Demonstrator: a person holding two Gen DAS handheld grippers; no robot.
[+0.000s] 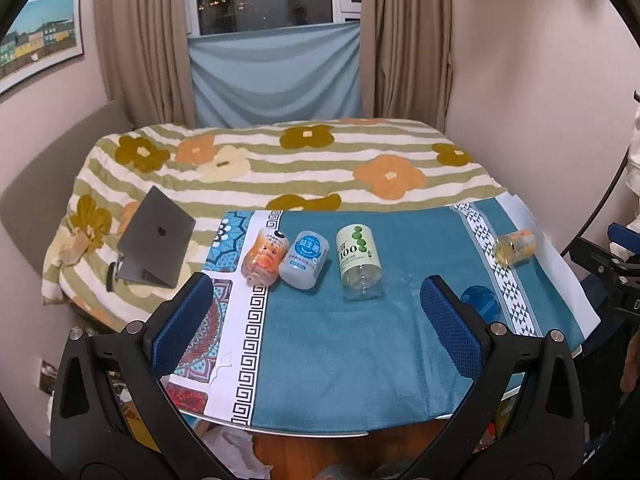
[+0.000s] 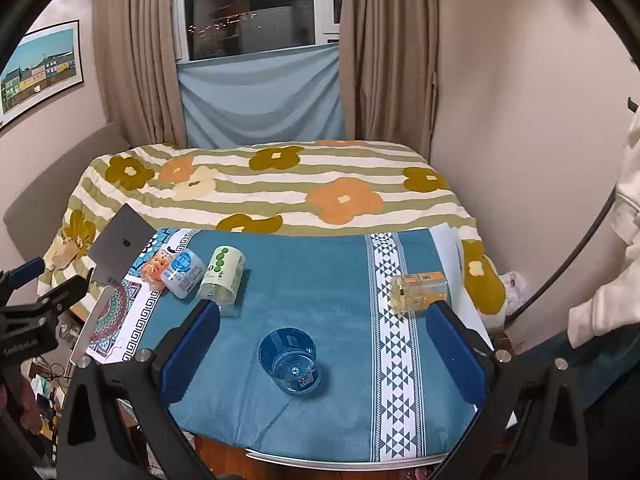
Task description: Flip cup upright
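Desk [image 2: 328, 276] covered by a teal cloth [image 1: 340, 352] with patterned borders. The blue translucent cup [image 2: 289, 361] stands on the cloth near the front edge, mouth facing up, its base visible through the opening. In the right wrist view it sits between the 2 fingers of the right gripper [image 2: 322, 350], which are spread wide apart and touch nothing. The left gripper [image 1: 318, 324] is likewise held apart and holds nothing; from its view the cup [image 1: 480, 303] shows partly behind one finger. 3 bottles lie on their sides in a row at left: orange [image 1: 265, 256], white-blue [image 1: 305, 260], green-labelled [image 1: 358, 261]. A 4th bottle [image 2: 418, 292] lies on the right border strip. A laptop [image 1: 154, 240] rests on the floral bed [image 1: 280, 168] behind.
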